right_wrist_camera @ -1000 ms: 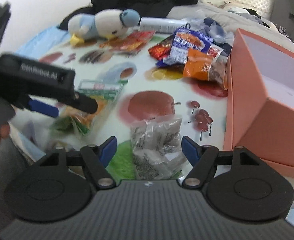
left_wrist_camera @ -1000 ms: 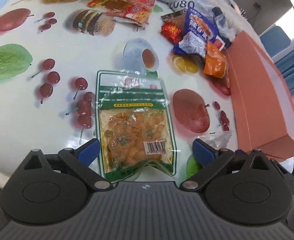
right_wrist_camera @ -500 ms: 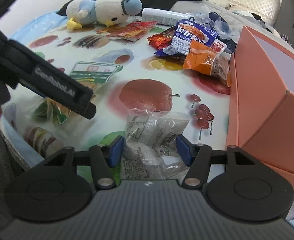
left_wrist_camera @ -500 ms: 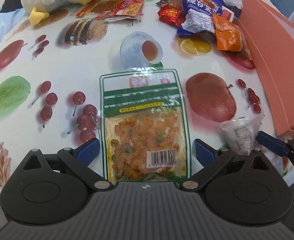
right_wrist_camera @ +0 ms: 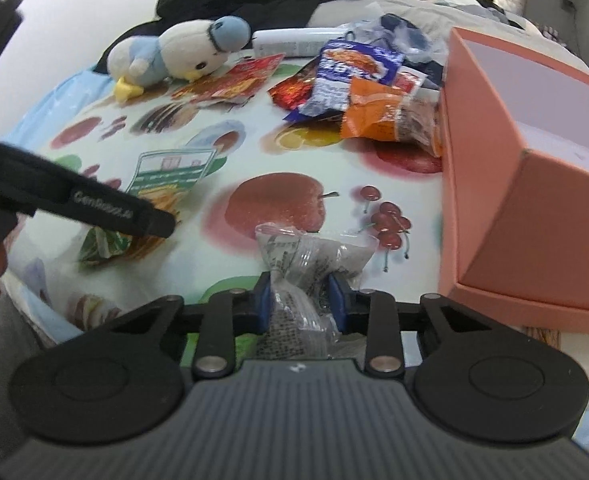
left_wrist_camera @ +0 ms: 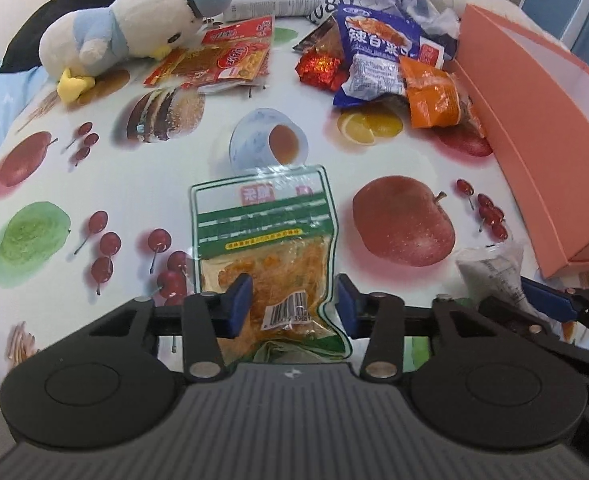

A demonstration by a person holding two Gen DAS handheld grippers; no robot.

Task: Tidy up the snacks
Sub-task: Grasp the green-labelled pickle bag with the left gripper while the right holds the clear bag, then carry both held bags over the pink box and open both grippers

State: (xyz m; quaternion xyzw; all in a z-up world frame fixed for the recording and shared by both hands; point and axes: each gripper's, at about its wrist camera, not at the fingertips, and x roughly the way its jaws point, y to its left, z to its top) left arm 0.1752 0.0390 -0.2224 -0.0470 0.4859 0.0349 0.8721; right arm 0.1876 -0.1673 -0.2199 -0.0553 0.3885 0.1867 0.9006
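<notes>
A green-topped clear snack bag [left_wrist_camera: 262,216] of orange pieces lies flat on the fruit-print tablecloth [left_wrist_camera: 174,184]. My left gripper [left_wrist_camera: 292,306] is closing on its near end; both blue pads press its sides and the bag bunches between them. A small clear packet [right_wrist_camera: 310,252] of grey-dark contents sits just left of the open orange box [right_wrist_camera: 534,232]. My right gripper [right_wrist_camera: 300,300] is closing on it, the pads squeezing its lower part. The left wrist view shows the same packet [left_wrist_camera: 490,268] at the right edge. The green bag [right_wrist_camera: 170,172] also appears in the right wrist view.
A heap of blue, orange and red snack packets [left_wrist_camera: 378,60] lies at the back beside the orange box [left_wrist_camera: 534,120]. Red flat packets [left_wrist_camera: 222,60] and a plush bird [left_wrist_camera: 134,28] sit at the back left. A white tube and dark clothing lie beyond.
Both grippers have closed from wide open onto their bags. The left gripper has swung its view round towards the back of the table. The green bag's near end has crumpled.
</notes>
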